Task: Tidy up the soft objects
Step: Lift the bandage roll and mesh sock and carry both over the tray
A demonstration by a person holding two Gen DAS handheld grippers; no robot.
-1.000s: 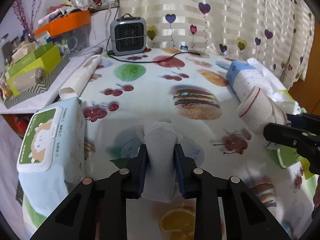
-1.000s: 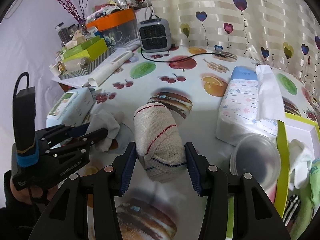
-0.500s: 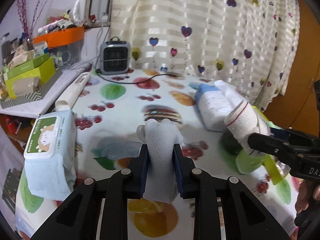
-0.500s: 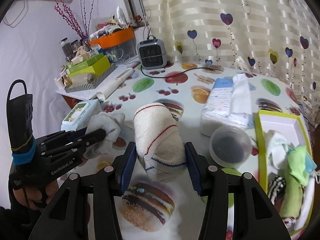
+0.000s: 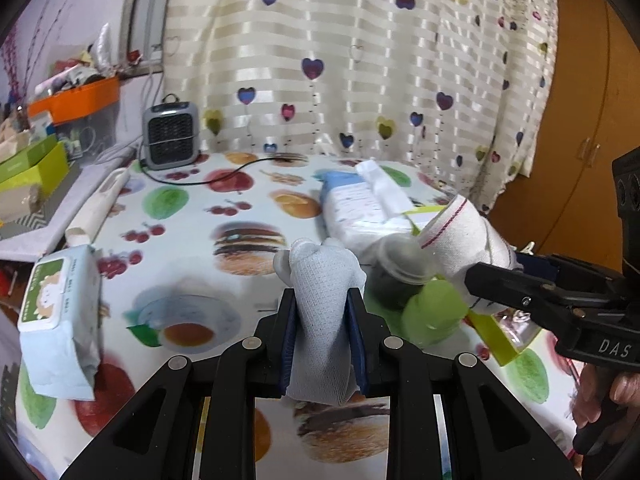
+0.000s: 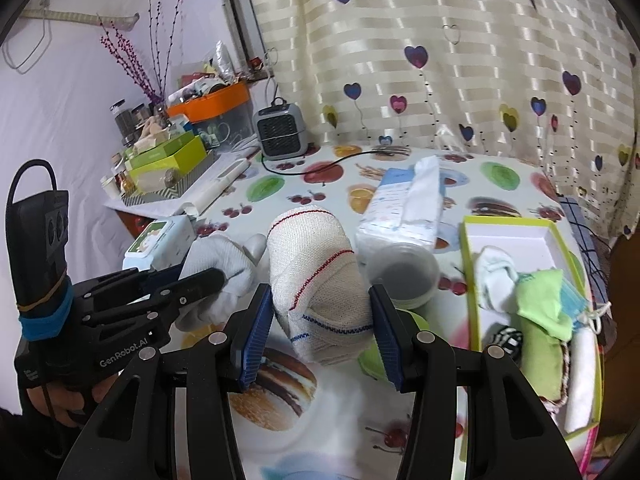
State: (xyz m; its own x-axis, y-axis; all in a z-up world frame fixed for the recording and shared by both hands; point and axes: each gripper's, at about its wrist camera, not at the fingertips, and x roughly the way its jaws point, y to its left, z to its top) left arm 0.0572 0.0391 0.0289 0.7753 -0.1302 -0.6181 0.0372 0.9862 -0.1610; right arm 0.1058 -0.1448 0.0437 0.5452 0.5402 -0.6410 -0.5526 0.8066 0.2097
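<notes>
The left tongs [image 5: 322, 334] are clamped on a pale blue-white knitted sock bundle [image 5: 323, 312], whose rounded end sticks out ahead of the 2 blue pads, lifted above the fruit-and-burger printed counter [image 5: 180, 208]. The right tongs [image 6: 322, 330] grip a cream rolled sock with red and blue stitch lines [image 6: 320, 280] between their blue pads; it too is held in the air. Seen from the right wrist, the left tongs [image 6: 208, 280] sit just to the left of the right tongs, their bundles near each other. Ahead and to the right of the right tongs lies a lime-green-rimmed shallow white box [image 6: 516, 232] holding folded socks and cloth items, among them a light green one [image 6: 540, 308]. Just ahead of the right tongs stands a translucent round plastic tub [image 6: 402, 274], and beyond it a blue-and-white soft tissue pack [image 6: 404, 208]. Left of the left tongs rests a green-lidded wet wipe pack [image 5: 56, 308].
</notes>
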